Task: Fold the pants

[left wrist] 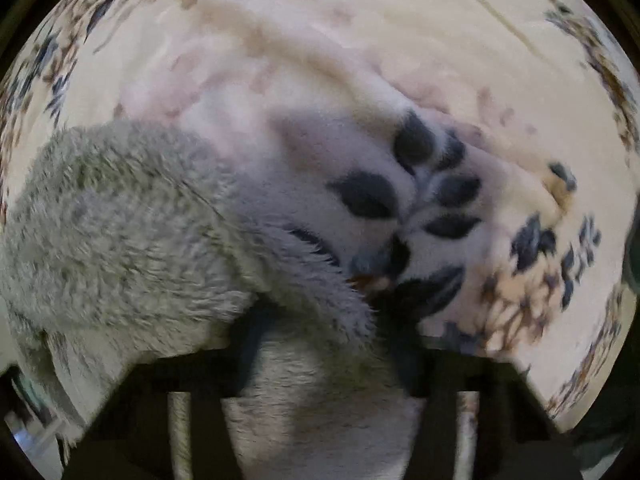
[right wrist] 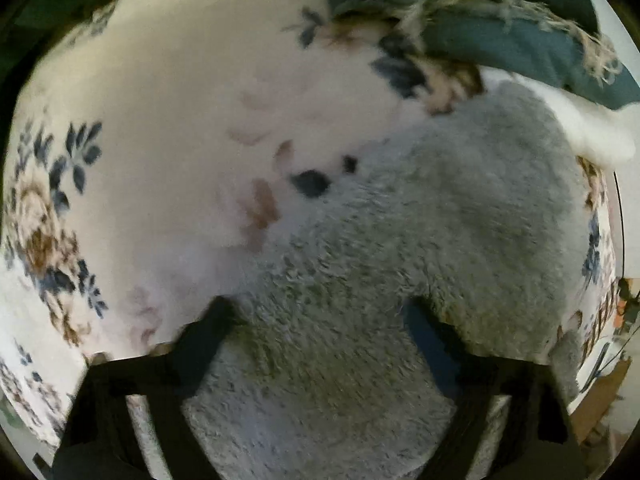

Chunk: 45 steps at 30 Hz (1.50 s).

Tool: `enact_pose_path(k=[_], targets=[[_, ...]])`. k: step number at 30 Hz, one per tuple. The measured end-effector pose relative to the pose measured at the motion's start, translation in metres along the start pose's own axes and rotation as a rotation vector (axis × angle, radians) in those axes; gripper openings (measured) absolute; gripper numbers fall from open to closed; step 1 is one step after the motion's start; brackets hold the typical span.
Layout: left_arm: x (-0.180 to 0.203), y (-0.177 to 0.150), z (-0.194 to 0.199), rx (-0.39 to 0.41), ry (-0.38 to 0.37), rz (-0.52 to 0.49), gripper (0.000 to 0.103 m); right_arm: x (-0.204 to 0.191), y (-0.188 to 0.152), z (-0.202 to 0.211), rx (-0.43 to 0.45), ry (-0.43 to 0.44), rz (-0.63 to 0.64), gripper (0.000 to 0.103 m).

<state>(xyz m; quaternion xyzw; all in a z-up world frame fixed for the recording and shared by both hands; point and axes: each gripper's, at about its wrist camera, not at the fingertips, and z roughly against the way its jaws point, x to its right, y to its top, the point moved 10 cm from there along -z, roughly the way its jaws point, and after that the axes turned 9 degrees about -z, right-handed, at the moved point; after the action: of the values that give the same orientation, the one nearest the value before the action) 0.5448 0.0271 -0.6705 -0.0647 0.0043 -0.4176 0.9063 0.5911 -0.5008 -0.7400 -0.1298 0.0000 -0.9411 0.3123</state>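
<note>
The pants point(left wrist: 120, 220) are fluffy grey fleece lying on a cream bed sheet point(left wrist: 400, 40) printed with dark blue and brown flowers. My left gripper point(left wrist: 328, 312) points down into them, its jaws close together with a fold of fleece bulging between them, so it looks shut on the pants' edge. The sheet point(left wrist: 420, 200) is puckered into creases right at the right fingertip. In the right wrist view the pants point(right wrist: 420, 220) fill the lower right. My right gripper point(right wrist: 320, 312) stands over them with its fingers wide apart and fleece between them, not pinched.
A teal blanket point(right wrist: 520, 40) with a pale fringe lies at the far right of the bed, with a white cloth point(right wrist: 592, 132) below it. Past the bed's right edge some room clutter point(right wrist: 620, 320) shows. Flowered sheet point(right wrist: 140, 120) spreads to the left of the pants.
</note>
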Motion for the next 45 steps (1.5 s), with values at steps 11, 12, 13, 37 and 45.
enact_pose_path(k=[11,12,13,37,45], targets=[[-0.043,-0.081,0.119,0.213,-0.31,-0.064,0.006,0.023,-0.032,0.085,0.232,0.097,0.099,0.01],[-0.051,-0.088,0.114,0.231,-0.327,-0.083,0.006,0.039,-0.044,0.1,0.241,0.132,0.09,0.01],[-0.061,-0.107,0.128,0.25,-0.343,-0.118,0.006,0.057,-0.051,0.11,0.245,0.152,0.083,0.01],[-0.196,-0.286,0.102,0.243,-0.384,-0.179,0.088,0.372,-0.249,0.057,0.167,0.053,0.002,0.066],[-0.139,-0.192,0.098,0.398,-0.124,-0.417,0.087,0.281,-0.323,0.029,0.101,0.129,0.167,0.066]])
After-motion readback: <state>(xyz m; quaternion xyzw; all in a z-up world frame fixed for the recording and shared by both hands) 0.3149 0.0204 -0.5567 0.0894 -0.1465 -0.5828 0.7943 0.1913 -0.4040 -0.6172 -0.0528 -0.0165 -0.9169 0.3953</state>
